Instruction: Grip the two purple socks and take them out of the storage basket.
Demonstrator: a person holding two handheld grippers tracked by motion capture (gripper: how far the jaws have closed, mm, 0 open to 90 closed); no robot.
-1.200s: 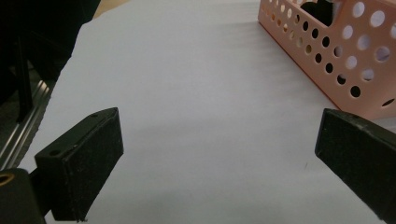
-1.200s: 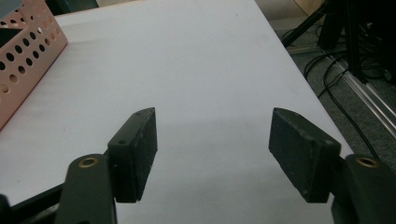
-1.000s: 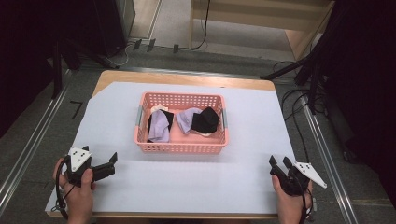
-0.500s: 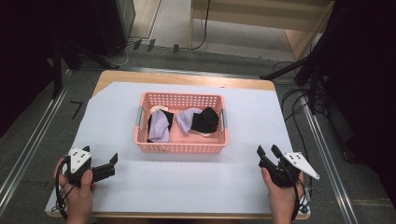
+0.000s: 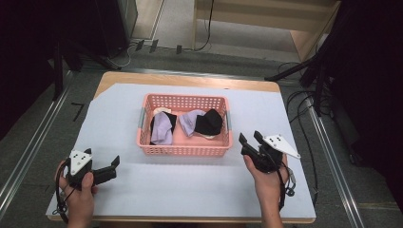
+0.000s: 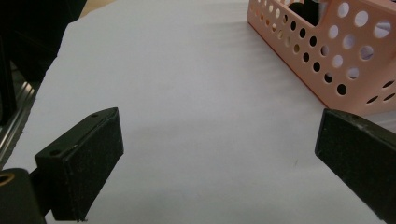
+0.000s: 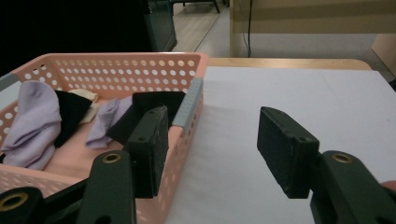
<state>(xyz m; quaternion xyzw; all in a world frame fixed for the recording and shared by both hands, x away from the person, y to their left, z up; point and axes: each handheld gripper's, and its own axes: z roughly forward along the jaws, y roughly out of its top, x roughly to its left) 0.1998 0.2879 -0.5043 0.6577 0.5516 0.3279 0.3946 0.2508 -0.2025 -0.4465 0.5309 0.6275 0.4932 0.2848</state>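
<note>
A pink perforated basket [image 5: 184, 151] stands mid-table and holds lilac socks [image 5: 164, 129] and black socks [image 5: 210, 122] in a loose pile. My right gripper [image 5: 249, 137] hovers off the basket's right front corner, open with nothing between its jaws. In the right gripper view the right gripper [image 7: 215, 119] has its left jaw over the basket's grey-handled right rim [image 7: 189, 105], with the lilac sock [image 7: 32, 116] beyond. My left gripper [image 5: 115, 167] rests low at the front left, open and empty. In the left gripper view the left gripper [image 6: 219, 126] faces bare sheet, the basket [image 6: 327, 56] at upper right.
A white sheet [image 5: 199, 190] covers the wooden table [image 5: 190, 80]. Metal rails [image 5: 33, 147] run along both sides. Cables [image 5: 304, 102] lie on the floor at the right, and a pale wooden unit [image 5: 266, 19] stands behind the table.
My right gripper has risen and moved left and forward, from the table's front right edge to beside the basket's right front corner. The left gripper has stayed put.
</note>
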